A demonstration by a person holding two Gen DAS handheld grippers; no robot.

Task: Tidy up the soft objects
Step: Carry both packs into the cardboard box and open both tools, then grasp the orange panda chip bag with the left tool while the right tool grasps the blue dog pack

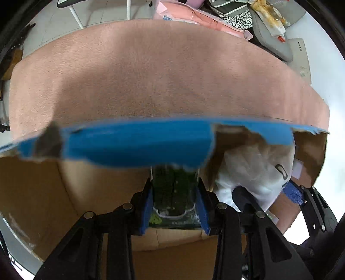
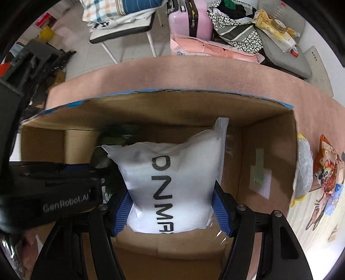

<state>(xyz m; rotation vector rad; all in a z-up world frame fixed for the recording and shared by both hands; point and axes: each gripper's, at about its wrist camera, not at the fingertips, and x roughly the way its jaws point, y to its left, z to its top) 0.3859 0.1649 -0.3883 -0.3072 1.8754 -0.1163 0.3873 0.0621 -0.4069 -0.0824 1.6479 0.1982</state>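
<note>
An open cardboard box (image 2: 267,150) with blue-taped rim (image 1: 133,142) stands on a pink mat (image 1: 151,71). My left gripper (image 1: 175,193) is inside the box, shut on a dark green packet (image 1: 170,189) in clear wrap. My right gripper (image 2: 173,204) is inside the box too, shut on a white soft bag (image 2: 172,172) with black letters. The white bag also shows in the left wrist view (image 1: 252,172), to the right of the green packet. The left gripper's body (image 2: 54,193) is at the left in the right wrist view.
To the right of the box lie a grey plush toy (image 2: 304,170) and an orange cartoon snack bag (image 2: 327,163). Beyond the mat are a pink suitcase (image 2: 189,19), pink packaged goods (image 2: 207,47), a chair with folded cloth (image 2: 123,21) and a grey cushion (image 2: 284,51).
</note>
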